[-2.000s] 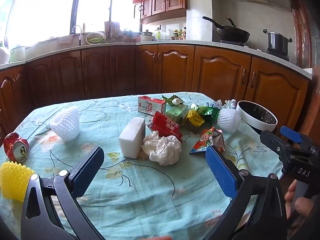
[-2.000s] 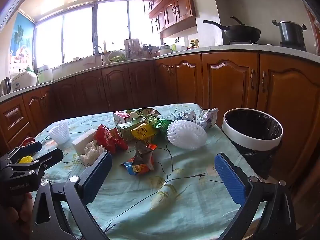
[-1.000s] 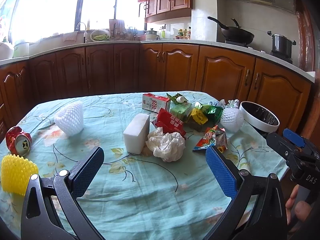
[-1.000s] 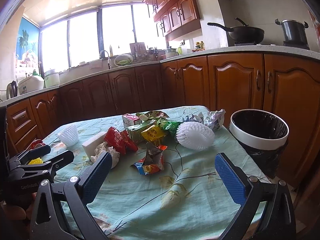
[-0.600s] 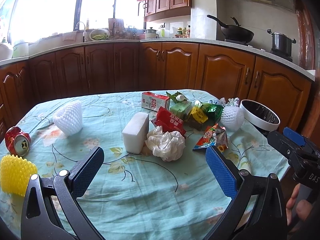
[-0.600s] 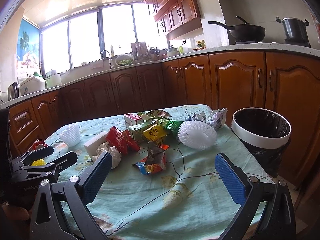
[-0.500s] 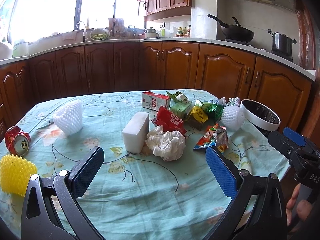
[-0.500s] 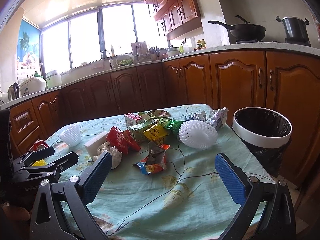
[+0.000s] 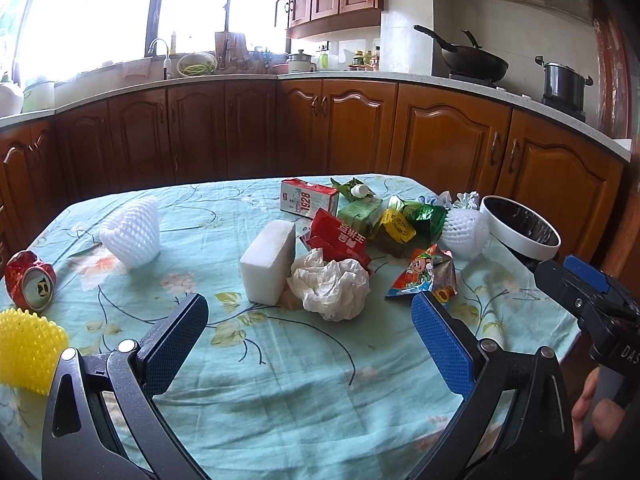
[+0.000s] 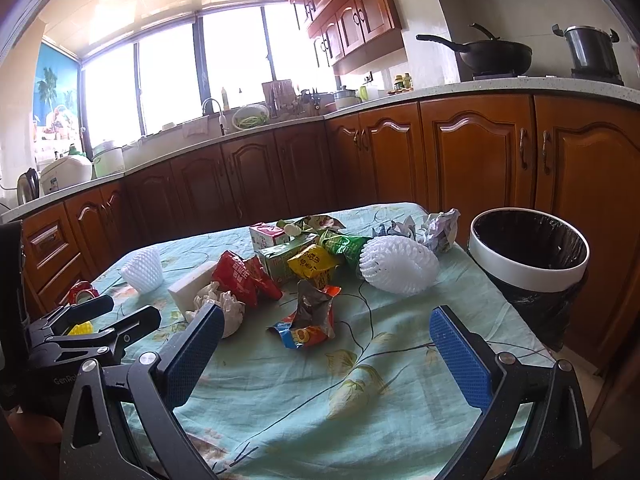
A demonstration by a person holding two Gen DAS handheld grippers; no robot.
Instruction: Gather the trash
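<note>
While both my grippers, left (image 9: pixel 308 332) and right (image 10: pixel 324 340), hang wide open and empty, I should approach the crumpled foil snack wrapper (image 10: pixel 310 316) low.

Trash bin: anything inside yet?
The trash bin shows only its black liner on the visible inner wall; no trash appears. Its white rim hides the bottom in both views, so empty isn't confirmed.

Crumpled wrappers (image 9: pixel 424 276), a white tissue wad (image 9: pixel 330 286) and foam block (image 9: pixel 268 266) are scattered ahead of the open fingers (image 9: pixel 440 348).
</note>
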